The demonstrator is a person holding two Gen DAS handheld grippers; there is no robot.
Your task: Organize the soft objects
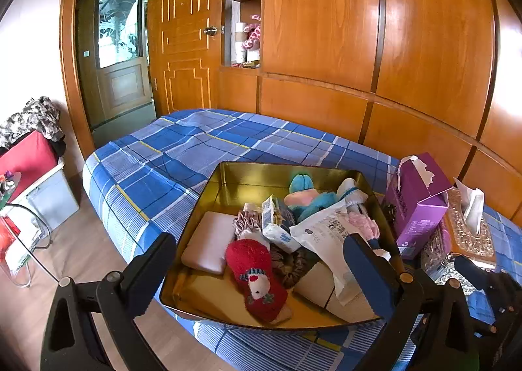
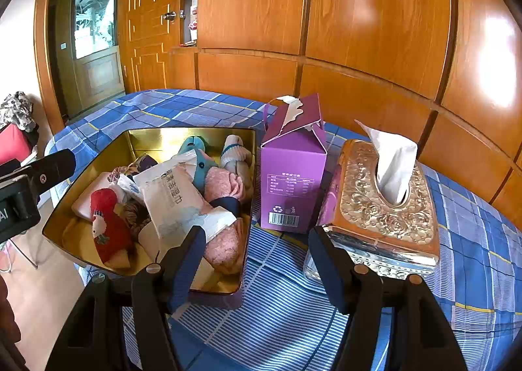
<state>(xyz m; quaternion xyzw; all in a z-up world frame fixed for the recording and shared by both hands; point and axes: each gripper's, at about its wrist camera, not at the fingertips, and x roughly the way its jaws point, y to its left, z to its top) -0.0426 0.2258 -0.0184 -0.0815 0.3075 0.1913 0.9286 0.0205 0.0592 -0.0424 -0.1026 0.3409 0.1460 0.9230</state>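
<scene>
Left wrist view: gold tin [image 1: 208, 188] sits on the plaid bed [image 1: 169, 155] packed with soft stuff — wipes pack [image 1: 329, 230], red sock [image 1: 257, 276], blue plush [image 1: 303, 195], pink pad [image 1: 208, 240] — looks near done, with no loose soft items visible outside the tin. Left gripper [image 1: 257, 270] hovers over the near rim, jaws wide, holding nothing; right gripper [image 2: 254, 266] equally wide and empty over bare sheet between tin and tissue box [image 2: 385, 208]. Next move, I'd guess: tidy the pile or straighten purple carton [image 2: 293, 175]; the slack wipes pack needs a mid-body pinch.
</scene>
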